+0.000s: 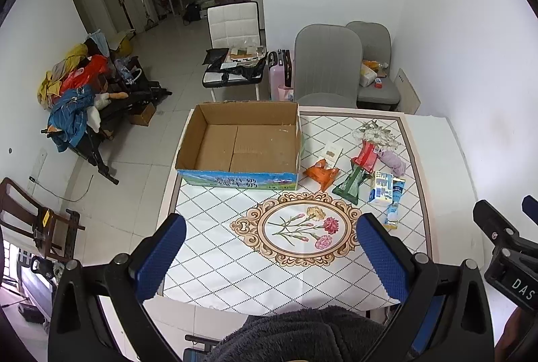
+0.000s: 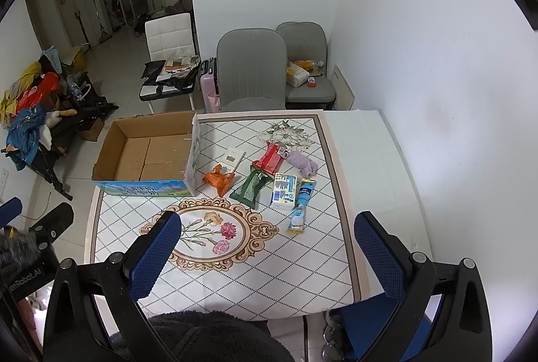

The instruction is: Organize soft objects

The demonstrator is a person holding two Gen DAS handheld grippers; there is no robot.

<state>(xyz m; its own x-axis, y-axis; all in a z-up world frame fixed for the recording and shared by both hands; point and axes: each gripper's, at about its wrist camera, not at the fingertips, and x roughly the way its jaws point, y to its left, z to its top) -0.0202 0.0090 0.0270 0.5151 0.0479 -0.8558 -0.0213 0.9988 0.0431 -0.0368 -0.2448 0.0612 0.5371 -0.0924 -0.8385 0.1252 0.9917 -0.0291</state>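
1. The left gripper (image 1: 270, 256) hangs above the near part of the table (image 1: 433, 140), its 2 blue-padded jaws spread wide with nothing between them.
2. The right gripper (image 2: 267, 256) hangs beside it over the same near edge, jaws equally wide and holding nothing.
3. The cardboard box (image 1: 239, 145) stands open-topped ahead of the left gripper and slightly to its left, at the table's far left corner; it looks bare inside.
4. Ahead and to the right of the left gripper, a cluster of soft items lies on the patterned tablecloth (image 1: 235, 261).
5. Nearest the box is an orange packet (image 1: 321, 173), with a green packet (image 1: 351, 182) just beside it.
6. A red packet (image 1: 366, 155) touches the green one's far end, and a lilac cloth bundle (image 1: 391, 160) lies next to the red packet.
7. From the right gripper, a tissue pack (image 2: 284, 190) and a long blue sachet (image 2: 301, 205) lie straight ahead, touching each other.
8. A small white card (image 2: 233, 158) lies between the box and the red packet.
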